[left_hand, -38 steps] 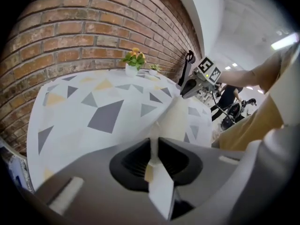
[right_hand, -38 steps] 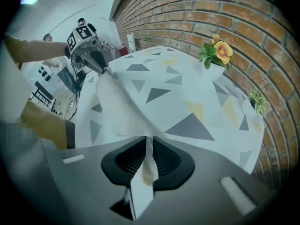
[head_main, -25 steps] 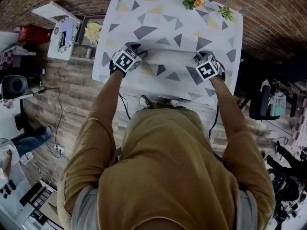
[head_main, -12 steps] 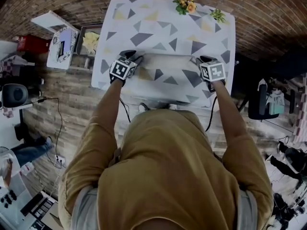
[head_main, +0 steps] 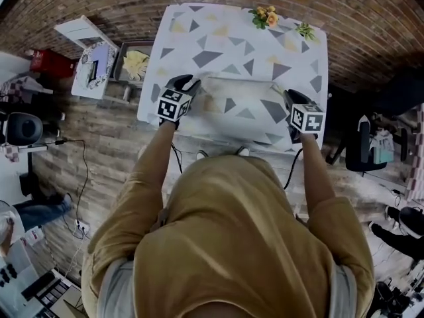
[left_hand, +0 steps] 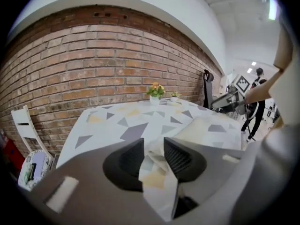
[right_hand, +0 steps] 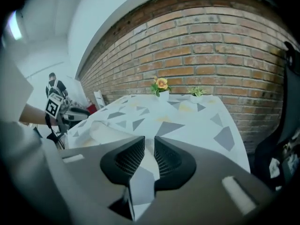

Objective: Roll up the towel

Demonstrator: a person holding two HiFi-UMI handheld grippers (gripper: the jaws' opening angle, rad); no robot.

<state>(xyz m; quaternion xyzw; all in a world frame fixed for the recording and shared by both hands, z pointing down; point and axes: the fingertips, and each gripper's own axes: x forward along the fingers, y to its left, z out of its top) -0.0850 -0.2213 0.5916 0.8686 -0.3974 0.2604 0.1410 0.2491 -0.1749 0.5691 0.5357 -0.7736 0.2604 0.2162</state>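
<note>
— Where's the head camera?
— On the person's head, facing steeply down on the left tongs, right tongs and the table beyond them.
— The other two?
— One rides each pair, close behind its jaws, facing the brick wall. Both share the flowers past the tongs.

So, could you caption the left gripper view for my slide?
Left gripper shut on white, triangle-patterned cloth towel, brick wall behind.

In my head view, my hood hides the near edge of the table. Corners of the towel vanish inside the left gripper and right gripper. A distant person is tiny, blurred.
</note>
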